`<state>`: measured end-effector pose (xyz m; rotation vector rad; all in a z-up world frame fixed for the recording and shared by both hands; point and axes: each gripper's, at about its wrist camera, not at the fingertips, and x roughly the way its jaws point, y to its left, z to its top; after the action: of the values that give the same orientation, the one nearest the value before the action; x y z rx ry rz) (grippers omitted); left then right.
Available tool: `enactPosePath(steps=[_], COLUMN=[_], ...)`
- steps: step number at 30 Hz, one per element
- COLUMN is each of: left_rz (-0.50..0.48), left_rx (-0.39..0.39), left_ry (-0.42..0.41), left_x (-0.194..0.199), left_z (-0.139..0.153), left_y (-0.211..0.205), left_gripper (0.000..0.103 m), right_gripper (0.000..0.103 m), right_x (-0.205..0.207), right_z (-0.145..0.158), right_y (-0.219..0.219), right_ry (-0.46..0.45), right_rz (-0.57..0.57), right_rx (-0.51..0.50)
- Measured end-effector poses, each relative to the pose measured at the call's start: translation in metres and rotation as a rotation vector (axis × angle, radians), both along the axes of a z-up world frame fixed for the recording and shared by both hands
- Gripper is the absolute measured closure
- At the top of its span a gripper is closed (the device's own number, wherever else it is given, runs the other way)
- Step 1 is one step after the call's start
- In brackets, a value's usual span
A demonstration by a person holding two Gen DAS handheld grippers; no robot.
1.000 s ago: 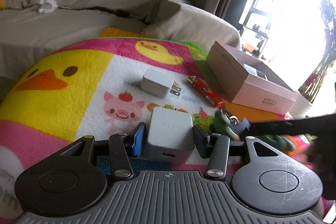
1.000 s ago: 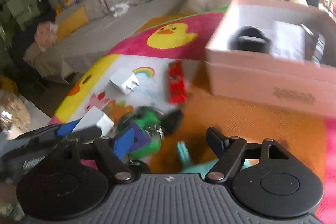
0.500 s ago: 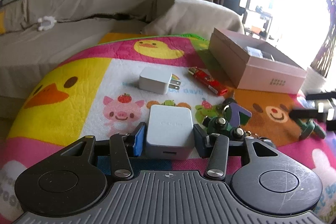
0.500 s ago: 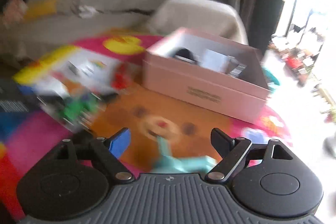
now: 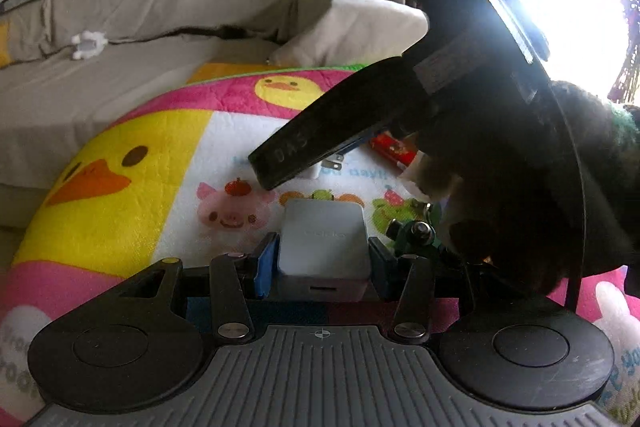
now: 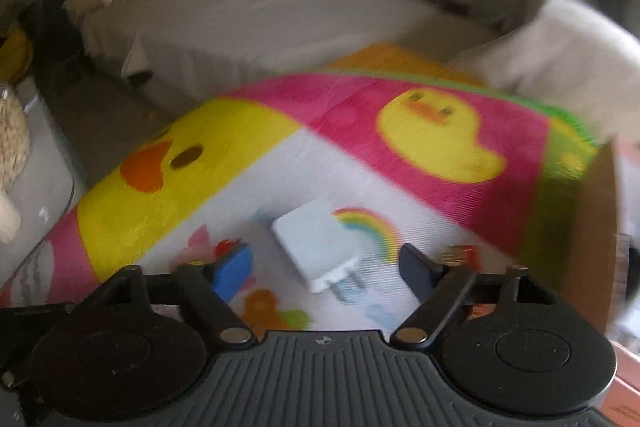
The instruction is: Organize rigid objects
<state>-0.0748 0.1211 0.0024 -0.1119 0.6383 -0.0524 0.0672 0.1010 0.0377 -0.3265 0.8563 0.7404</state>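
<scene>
Chargers are the items we handle: two white plug adapters on a cartoon duck mat (image 5: 120, 163).

Near charger (image 5: 323, 245): it sits between the pads of our left gripper (image 5: 322, 263), at the near edge of the mat's white panel. The blue pad on the left and the dark pad on the right both press its sides, so the left gripper is pinching it.

Far charger (image 6: 310, 241): it lies flat on the white panel beside a rainbow print (image 6: 370, 227), with its prongs pointing toward the camera. Our right gripper (image 6: 324, 267) stands over it with the jaws closing. The charger is framed between the blue pad and the dark pad, but neither pad touches it; a gap shows on each side.

In the left wrist view, the right gripper's black body (image 5: 460, 75) crosses the upper right of the frame, with a hand (image 5: 500, 195) behind it. It covers most of the far charger; only the prongs show.

A red lighter (image 5: 394, 147) lies to the right of the far charger. A grey sofa (image 5: 160, 39) stands beyond the mat.
</scene>
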Motion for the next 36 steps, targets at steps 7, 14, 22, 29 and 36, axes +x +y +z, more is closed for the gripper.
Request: enactPosePath(steps=[7, 14, 22, 29, 36], left_rz=[0.0, -0.005, -0.078, -0.158, -0.226], left_rx=[0.011, -0.003, -0.059, -0.041, -0.062], left_ry=[0.0, 0.005, -0.034, -0.108, -0.087], left_x=[0.001, -0.002, -0.018, -0.037, -0.042], left_z=[0.001, 0.004, 0.025, 0.052, 0.049], left_y=[-0.002, -0.004, -0.026, -0.045, -0.06], left_gripper=[0.051, 0.052, 0.052, 0.052, 0.052], right_gripper=[0.07, 0.07, 0.07, 0.07, 0.07], right_x=[-0.038, -0.098, -0.122, -0.113, -0.1], right_z=[0.024, 0.044, 0.05, 0.044, 0.036], right_y=[-0.036, -0.141, -0.259, -0.311, -0.297], right_ry=[-0.062, -0.12, -0.095, 0.041, -0.017], right_rz=[0.003, -0.18, -0.452, -0.537, -0.55], right_rx=[0.015, 0.042, 0.154, 0.316, 0.276])
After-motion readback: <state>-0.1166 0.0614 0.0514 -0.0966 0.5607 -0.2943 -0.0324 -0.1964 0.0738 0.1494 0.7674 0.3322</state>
